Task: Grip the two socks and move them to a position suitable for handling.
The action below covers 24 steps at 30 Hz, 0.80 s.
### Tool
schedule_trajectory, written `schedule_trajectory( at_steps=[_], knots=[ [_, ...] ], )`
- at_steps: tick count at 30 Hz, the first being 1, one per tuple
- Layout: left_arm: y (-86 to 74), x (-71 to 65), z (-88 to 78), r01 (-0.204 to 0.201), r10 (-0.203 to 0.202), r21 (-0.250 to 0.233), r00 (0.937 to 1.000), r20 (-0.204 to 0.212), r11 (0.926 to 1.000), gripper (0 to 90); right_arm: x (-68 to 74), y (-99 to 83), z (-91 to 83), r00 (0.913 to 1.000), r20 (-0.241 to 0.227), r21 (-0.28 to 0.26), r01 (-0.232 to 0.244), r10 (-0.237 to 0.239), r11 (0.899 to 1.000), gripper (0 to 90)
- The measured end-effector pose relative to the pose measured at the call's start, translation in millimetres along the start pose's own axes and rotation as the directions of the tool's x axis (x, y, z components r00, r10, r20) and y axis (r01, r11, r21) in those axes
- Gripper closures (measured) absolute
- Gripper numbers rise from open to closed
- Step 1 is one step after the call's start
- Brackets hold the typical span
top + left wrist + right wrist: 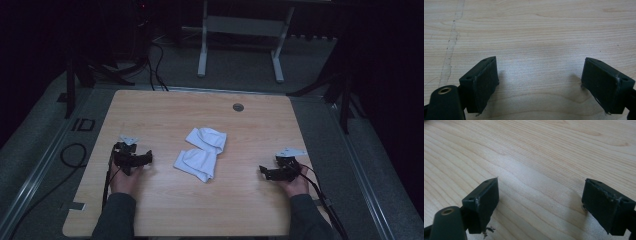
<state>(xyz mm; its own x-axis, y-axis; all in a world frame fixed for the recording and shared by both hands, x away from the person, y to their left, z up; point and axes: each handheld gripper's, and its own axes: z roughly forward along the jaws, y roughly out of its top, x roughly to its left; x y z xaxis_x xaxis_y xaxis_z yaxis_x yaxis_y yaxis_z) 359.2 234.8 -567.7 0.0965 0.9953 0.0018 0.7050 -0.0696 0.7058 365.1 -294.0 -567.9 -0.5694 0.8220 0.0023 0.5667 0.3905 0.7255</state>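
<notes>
Two handheld grippers rest on a light wooden table, one at each side of the lower half of the high view, with a crumpled white cloth lying between them at the frame's centre. The left gripper sits at lower left, held by a hand in a dark sleeve; the right gripper sits at lower right in the other hand. Both point inward toward the cloth, yet each stays well apart from it. A cable trails from each tool toward the bottom edge. In the left gripper view, the left gripper's black jaws stand wide apart, with only bare wood grain between them and a faint scuffed line running down the upper left of the frame. In the right gripper view, the right gripper shows the same stance: jaws spread wide, nothing clamped, pale wood between the pads. A small round grey cap is set in the tabletop near its far edge, above the cloth. Beyond the table, a white frame stands on the dim floor at upper centre.
</notes>
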Motion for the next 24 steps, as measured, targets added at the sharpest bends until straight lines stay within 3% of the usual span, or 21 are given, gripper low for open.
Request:
schedule_trajectory(
  at_steps=[8,16,24],
  knots=[
    [-0.2,-0.3,-0.2,0.001,-0.001,-0.001,1.0000,0.000,1.0000,14.1,0.0,0.0,-0.1,1.0000,0.001,-0.001,-0.001,0.001,1.000,14.8],
    [-0.2,-0.3,-0.2,0.000,0.000,0.000,1.0000,0.000,1.0000,14.1,0.0,0.9,-6.6,0.9998,0.017,0.007,-0.011,0.011,1.000,36.5],
    [-0.2,-0.3,-0.2,0.000,0.000,0.000,1.0000,0.000,1.0000,14.1,6.0,7.2,-22.1,0.9998,0.016,-0.007,0.014,-0.014,1.000,41.9]
  ],
)
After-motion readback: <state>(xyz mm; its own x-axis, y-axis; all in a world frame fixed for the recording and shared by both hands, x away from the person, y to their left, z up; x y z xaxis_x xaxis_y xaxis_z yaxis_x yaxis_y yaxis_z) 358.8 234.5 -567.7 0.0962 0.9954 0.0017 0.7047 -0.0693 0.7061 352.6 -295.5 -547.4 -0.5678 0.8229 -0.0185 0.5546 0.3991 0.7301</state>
